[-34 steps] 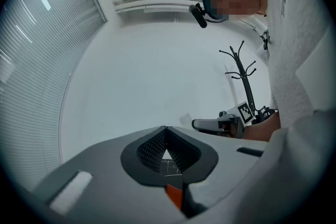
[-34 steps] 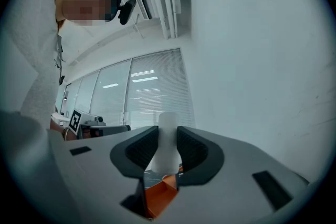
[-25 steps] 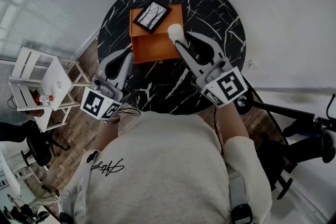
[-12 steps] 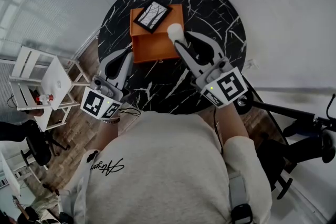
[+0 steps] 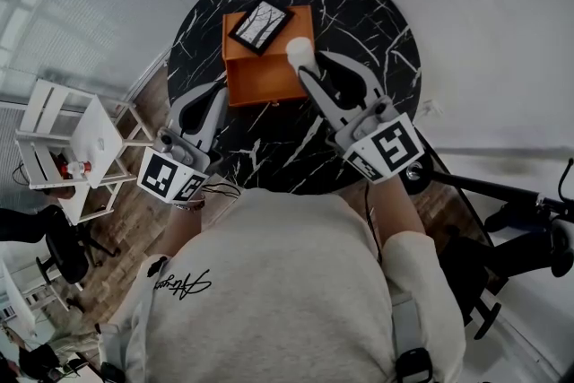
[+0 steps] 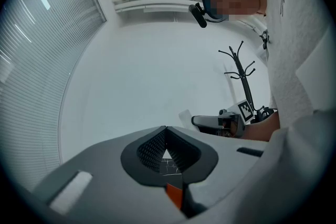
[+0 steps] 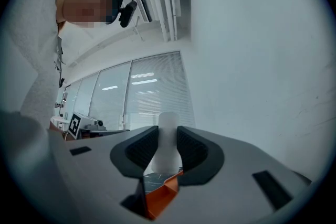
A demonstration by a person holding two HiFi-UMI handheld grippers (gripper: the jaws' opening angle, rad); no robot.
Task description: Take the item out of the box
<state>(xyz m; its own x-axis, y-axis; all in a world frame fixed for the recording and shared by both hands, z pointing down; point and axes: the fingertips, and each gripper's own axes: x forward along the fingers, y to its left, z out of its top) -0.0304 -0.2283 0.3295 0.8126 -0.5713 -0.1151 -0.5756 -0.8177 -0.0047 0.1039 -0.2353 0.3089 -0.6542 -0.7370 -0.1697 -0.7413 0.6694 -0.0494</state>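
Your L gripper has its jaws shut together w/ nothing betw. them, just beside the near-left corner of the orange box on the round black marble table. A black-framed patterned card lies across the box's far end. The white bottle-like item is at the box's right rim, upright. Your R gripper is clamped on it, a pad on each side. Can't tell if it's clear of the box.
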